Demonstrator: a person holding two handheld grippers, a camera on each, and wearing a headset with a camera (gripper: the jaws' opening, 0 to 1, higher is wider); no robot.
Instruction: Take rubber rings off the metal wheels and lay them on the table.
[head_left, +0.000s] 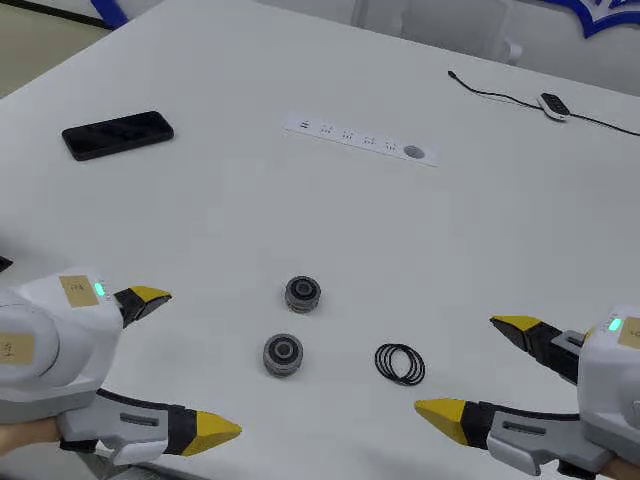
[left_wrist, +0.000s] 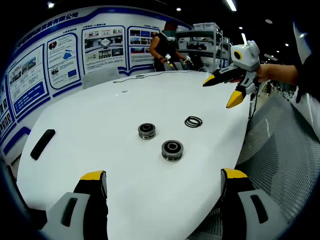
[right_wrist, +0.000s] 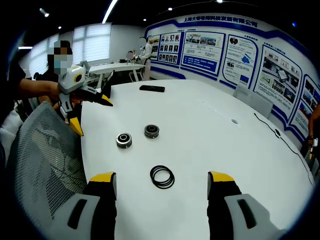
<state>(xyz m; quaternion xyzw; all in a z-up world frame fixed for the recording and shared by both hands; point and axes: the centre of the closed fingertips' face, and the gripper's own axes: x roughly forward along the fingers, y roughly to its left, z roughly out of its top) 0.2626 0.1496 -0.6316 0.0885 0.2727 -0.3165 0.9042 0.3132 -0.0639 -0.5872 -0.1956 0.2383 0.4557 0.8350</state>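
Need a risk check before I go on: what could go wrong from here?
1. The near wheel and far wheel lie loose on the smooth table; a tug may slide them rather than free a ring.
2. The rubber rings lie in a loose pile by the open right claw, which could scatter them.

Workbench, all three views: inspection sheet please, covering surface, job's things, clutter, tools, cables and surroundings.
Surface: white table, matte, no marks seen.
Job's things: two metal wheels, near wheel and far wheel, lying flat and apart; black rubber rings piled flat beside them, touching neither.
Clutter: dark phone and white power strip on the far side.
Tools: left tool open, right tool open, both holding nothing.
Cables: black cable with an inline switch, far right.
Surroundings: posters on the wall, mesh chair, a person standing at the back.
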